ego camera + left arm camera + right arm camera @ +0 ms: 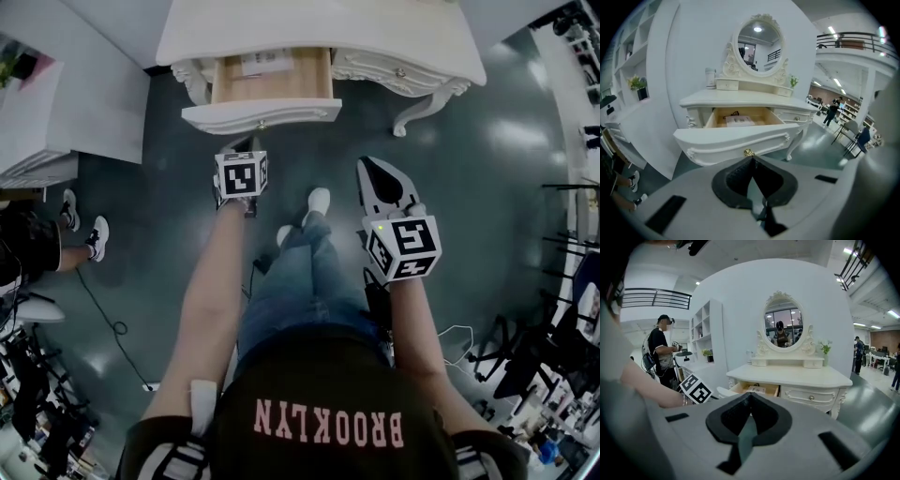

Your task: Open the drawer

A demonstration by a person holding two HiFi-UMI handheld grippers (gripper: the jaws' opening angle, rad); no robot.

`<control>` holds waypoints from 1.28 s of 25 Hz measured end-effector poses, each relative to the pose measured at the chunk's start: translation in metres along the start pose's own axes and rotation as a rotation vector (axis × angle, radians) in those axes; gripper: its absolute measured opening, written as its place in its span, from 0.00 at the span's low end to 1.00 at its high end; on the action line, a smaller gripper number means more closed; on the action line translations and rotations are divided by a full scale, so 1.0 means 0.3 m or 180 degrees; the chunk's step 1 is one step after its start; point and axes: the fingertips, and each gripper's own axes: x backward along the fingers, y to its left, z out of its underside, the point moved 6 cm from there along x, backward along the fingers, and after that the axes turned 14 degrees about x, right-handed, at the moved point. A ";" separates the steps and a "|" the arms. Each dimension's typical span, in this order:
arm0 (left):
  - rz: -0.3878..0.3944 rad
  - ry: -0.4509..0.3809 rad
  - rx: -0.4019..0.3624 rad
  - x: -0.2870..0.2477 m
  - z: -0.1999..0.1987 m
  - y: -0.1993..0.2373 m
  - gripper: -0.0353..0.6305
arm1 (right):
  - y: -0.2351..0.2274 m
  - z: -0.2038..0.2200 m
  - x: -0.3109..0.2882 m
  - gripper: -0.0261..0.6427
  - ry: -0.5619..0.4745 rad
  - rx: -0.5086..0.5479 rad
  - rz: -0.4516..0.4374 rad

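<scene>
1. The right gripper (750, 397) points at the dressing table (797, 375), its jaws together and empty.
2. The drawer (757, 389) stands open in the table's left half.
3. A mirror (783, 326) tops the table.
4. A person (658, 350) stands left of it.

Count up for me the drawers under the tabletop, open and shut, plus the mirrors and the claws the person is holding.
Open drawer: 1
Shut drawer: 1
Mirror: 1
Claws, the left claw and the right claw: 2
Total: 5
</scene>
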 end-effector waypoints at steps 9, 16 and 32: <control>0.0045 -0.0360 -0.0029 0.178 -0.027 0.008 0.06 | 0.026 -0.087 0.051 0.03 -0.0205 0.0066 0.0088; 0.0025 -0.0795 0.0040 0.291 -0.147 0.009 0.06 | -0.030 -0.204 0.043 0.03 -0.0461 0.0206 0.0062; 0.0027 -0.1869 -0.0041 0.582 -0.497 -0.092 0.06 | -0.262 -0.468 0.007 0.03 -0.0943 0.0436 0.0138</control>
